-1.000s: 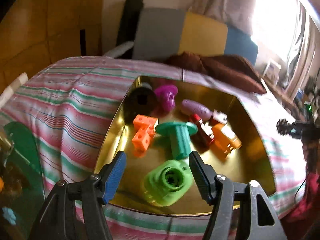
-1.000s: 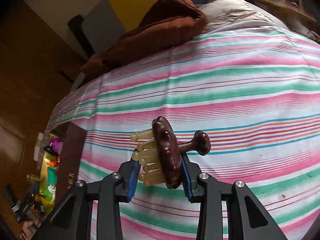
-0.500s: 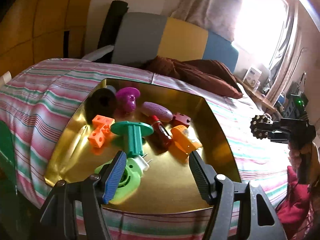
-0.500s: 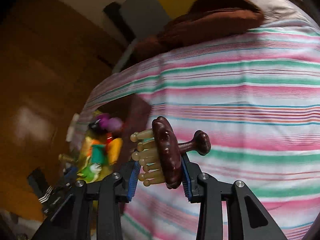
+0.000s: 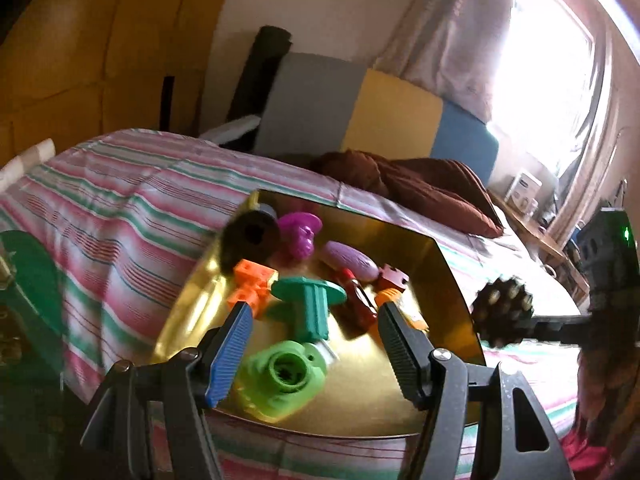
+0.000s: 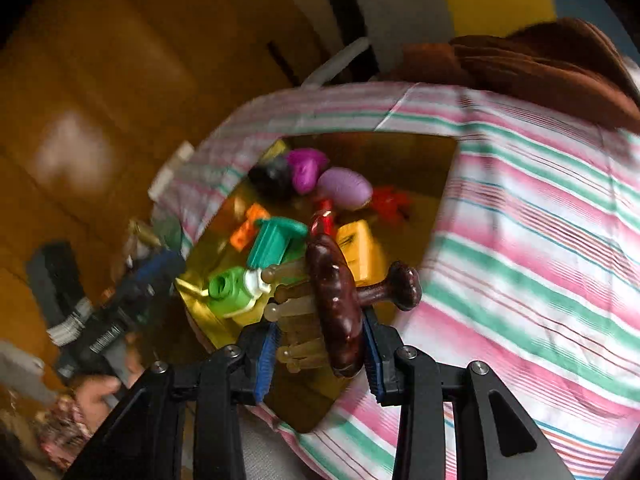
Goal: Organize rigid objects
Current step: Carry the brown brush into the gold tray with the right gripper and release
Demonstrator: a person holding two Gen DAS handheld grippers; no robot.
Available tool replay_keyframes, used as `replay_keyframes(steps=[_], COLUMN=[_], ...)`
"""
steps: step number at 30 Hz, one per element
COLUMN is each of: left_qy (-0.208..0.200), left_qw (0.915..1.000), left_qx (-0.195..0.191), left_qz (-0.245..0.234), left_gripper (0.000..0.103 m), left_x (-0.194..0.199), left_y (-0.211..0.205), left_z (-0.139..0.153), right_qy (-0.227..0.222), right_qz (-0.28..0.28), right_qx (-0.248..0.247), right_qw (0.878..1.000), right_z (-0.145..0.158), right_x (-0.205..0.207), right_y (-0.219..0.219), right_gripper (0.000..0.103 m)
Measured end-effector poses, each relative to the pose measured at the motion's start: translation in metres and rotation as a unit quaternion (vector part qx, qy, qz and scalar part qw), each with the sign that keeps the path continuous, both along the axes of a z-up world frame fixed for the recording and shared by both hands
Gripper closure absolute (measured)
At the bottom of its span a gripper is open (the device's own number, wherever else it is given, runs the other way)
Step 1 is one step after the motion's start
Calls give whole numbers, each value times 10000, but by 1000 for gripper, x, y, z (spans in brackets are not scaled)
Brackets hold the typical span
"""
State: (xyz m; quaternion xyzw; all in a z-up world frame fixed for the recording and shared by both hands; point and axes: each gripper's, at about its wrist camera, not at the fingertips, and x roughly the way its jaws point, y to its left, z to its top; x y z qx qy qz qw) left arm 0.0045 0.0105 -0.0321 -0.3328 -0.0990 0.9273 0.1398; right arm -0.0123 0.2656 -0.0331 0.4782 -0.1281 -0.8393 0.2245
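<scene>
A gold tray (image 5: 450, 276) lies on the striped bedcover (image 5: 120, 200). It holds a light green part (image 5: 280, 376), a teal spool (image 5: 310, 300), orange cubes (image 5: 250, 280), a black cylinder (image 5: 250, 236), a magenta piece (image 5: 302, 234), a purple oval (image 5: 348, 258) and red and orange pieces. My left gripper (image 5: 312, 312) stands open above the tray's near side, with nothing between its fingers. My right gripper (image 6: 320, 324) is shut on a dark brown wooden massager (image 6: 334, 304) with pale pegs, which hangs over the tray's (image 6: 400, 152) near corner. In the left wrist view the massager (image 5: 502, 312) is just right of the tray.
A brown blanket (image 5: 420, 184) lies behind the tray, before grey, yellow and blue cushions (image 5: 360, 112). A wooden wall stands to the left and a bright window to the right. A green object (image 5: 28, 272) is off the bed's left edge. A person's hand (image 6: 92, 396) holds the left gripper.
My right gripper has carried the massager from over the open bedcover leftward to the tray's corner, rolling as it went. In the left wrist view the massager has closed in on the tray's right edge.
</scene>
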Motion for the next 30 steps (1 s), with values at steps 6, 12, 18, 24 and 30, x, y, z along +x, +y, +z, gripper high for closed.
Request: replay_keyframes(steps=[6, 12, 18, 24, 30], left_qy=[-97, -223, -293, -371, -406], left_qw=[9997, 9990, 9986, 9982, 9977], left_qx=[118, 189, 198, 123, 45], left_qz=[214, 337, 390, 456, 537], left_gripper=[37, 37, 37, 37, 37], left_x=[-2, -3, -3, -3, -3], left_y=[-14, -21, -21, -20, -19], left_z=[0, -2, 0, -1, -1], right_qy=[-91, -137, -348, -417, -205], right_qz=[345, 570, 538, 360, 185], right_qx=[663, 1444, 1446, 1375, 1374], right_qw=[9972, 9878, 9874, 9890, 9901], right_z=[-20, -39, -53, -59, -48], right_x=[-10, -16, -23, -24, -11], right_y=[-53, -83, -83, -80, -77], right_gripper=[66, 66, 65, 63, 52])
